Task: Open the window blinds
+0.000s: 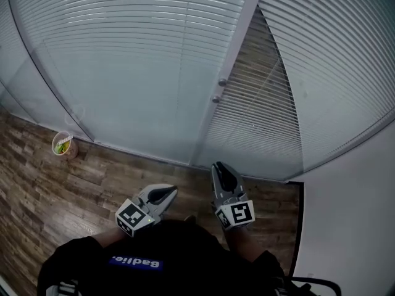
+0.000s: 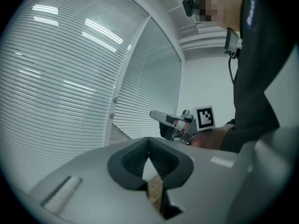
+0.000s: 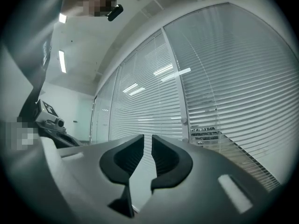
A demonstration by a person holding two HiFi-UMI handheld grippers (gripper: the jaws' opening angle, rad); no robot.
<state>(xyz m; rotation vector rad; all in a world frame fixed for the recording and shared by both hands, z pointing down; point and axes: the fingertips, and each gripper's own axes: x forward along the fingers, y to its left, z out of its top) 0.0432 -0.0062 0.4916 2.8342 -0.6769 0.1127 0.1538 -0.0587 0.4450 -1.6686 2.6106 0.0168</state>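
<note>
Where the left gripper point(image 2: 149, 140) is seen along its own jaws, the dark pads are clenched tip to tip with nothing caught in the hollow behind them. The right gripper point(image 3: 146, 138) stands slightly released: a narrow slot separates its pads, and nothing occupies that slot. In the head view, both grippers are held low and close to the person's dark top point(image 1: 166, 258), side by side and apart from each other, and neither touches any surface.

The window blinds point(image 1: 136, 54) hang ahead of both grippers, well clear of the jaws, and cover a glazed wall in horizontal white slats. The slats on the left pane lie closed. A pale frame post point(image 1: 237, 54) divides the panes and carries two small knobs point(image 1: 221, 82). Just right of the post is a wedge-shaped area point(image 1: 253, 110) where brown planking shows through the slats.

A wood-plank floor point(image 1: 74, 190) runs to the foot of the glazing. A small cup point(image 1: 63, 144) stands on it at the left, near the glass. A white wall point(image 1: 352, 214) closes the right side.
</note>
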